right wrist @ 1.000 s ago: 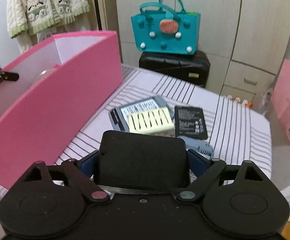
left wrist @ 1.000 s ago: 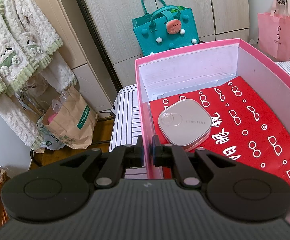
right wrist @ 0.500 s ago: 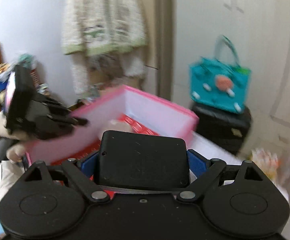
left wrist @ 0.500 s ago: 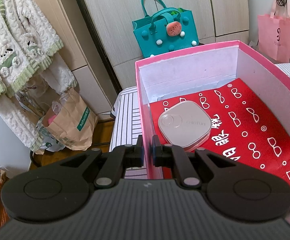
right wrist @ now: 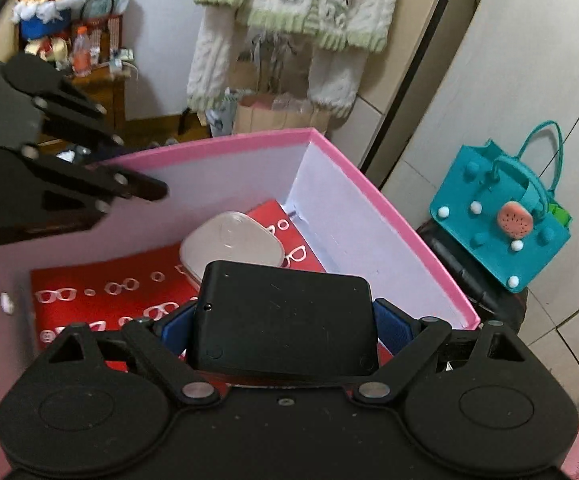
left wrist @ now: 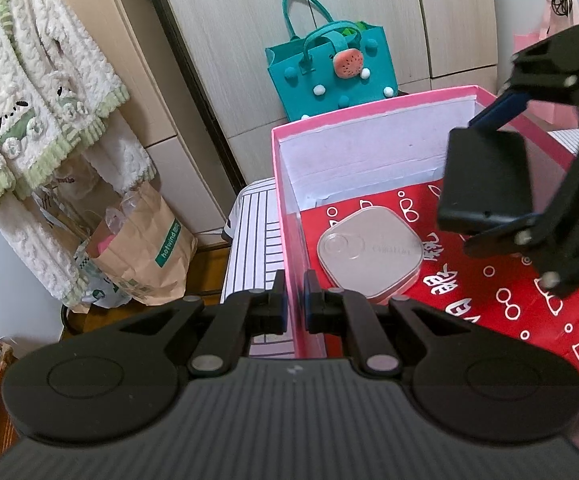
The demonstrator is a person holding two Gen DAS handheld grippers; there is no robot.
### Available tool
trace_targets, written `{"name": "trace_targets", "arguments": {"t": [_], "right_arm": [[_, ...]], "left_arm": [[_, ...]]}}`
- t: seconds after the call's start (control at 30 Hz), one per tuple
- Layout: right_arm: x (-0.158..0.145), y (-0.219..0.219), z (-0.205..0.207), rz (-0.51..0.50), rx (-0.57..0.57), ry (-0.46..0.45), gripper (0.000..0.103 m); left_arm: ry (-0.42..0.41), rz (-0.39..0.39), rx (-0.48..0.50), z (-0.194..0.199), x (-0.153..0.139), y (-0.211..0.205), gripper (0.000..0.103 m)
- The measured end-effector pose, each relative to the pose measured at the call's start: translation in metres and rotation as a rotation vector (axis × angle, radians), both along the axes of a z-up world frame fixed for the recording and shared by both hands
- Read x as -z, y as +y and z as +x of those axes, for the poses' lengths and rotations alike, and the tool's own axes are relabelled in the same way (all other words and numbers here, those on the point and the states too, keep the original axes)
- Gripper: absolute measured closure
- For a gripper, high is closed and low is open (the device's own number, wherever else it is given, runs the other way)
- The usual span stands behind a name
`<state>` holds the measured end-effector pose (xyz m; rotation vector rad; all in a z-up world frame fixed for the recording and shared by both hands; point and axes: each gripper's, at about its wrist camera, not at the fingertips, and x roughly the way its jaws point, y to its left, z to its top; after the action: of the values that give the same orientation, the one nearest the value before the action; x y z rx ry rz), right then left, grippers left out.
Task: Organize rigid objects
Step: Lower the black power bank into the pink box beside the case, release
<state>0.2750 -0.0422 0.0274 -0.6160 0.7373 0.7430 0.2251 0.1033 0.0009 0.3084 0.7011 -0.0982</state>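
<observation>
A pink box (left wrist: 369, 100) with a red patterned floor (left wrist: 489, 288) holds a pale rounded-square case (left wrist: 369, 252). My left gripper (left wrist: 294, 300) is shut on the box's left wall (left wrist: 285, 216). My right gripper (right wrist: 281, 320) is shut on a flat black box (right wrist: 285, 320) and holds it above the inside of the pink box (right wrist: 369, 200), near the pale case (right wrist: 233, 244). The left wrist view shows the black box (left wrist: 485, 176) and right gripper (left wrist: 489, 164) over the box's right part. The left gripper (right wrist: 145, 192) shows on the wall in the right wrist view.
A teal felt bag (left wrist: 329, 68) stands behind the box on a black suitcase (right wrist: 469, 280). A cream cardigan (left wrist: 41, 80) hangs at the left above a brown paper bag (left wrist: 145, 248). A striped surface (left wrist: 253, 240) lies under the box. A pink bag (left wrist: 545, 40) hangs at the right.
My right gripper has carried the black box from over the striped surface to above the inside of the pink box. My left gripper stays clamped on the box wall.
</observation>
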Motion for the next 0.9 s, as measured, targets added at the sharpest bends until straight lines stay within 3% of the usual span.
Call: {"name": "trace_targets", "arguments": {"t": [0.33, 0.57, 0.67, 0.8, 0.9], "right_arm": [[0.009, 0.012, 0.009, -0.095, -0.010, 0.003, 0.009], [-0.014, -0.007, 0.005, 0.014, 0.054, -0.018, 0.006], [-0.032, -0.026, -0.011, 0.097, 0.074, -0.025, 0.006], [-0.053, -0.053, -0.040, 0.136, 0.103, -0.066, 0.006], [-0.062, -0.079, -0.060, 0.189, 0.175, -0.070, 0.006]], "left_arm": [[-0.008, 0.007, -0.001, 0.000, 0.000, 0.000, 0.096], [-0.007, -0.001, -0.006, 0.000, 0.000, -0.001, 0.096], [-0.007, 0.000, -0.004, 0.000, 0.000, 0.000, 0.096], [-0.012, 0.009, 0.001, -0.001, 0.000, -0.001, 0.096], [-0.012, 0.008, -0.001, -0.001, 0.000, 0.000, 0.096]]}}
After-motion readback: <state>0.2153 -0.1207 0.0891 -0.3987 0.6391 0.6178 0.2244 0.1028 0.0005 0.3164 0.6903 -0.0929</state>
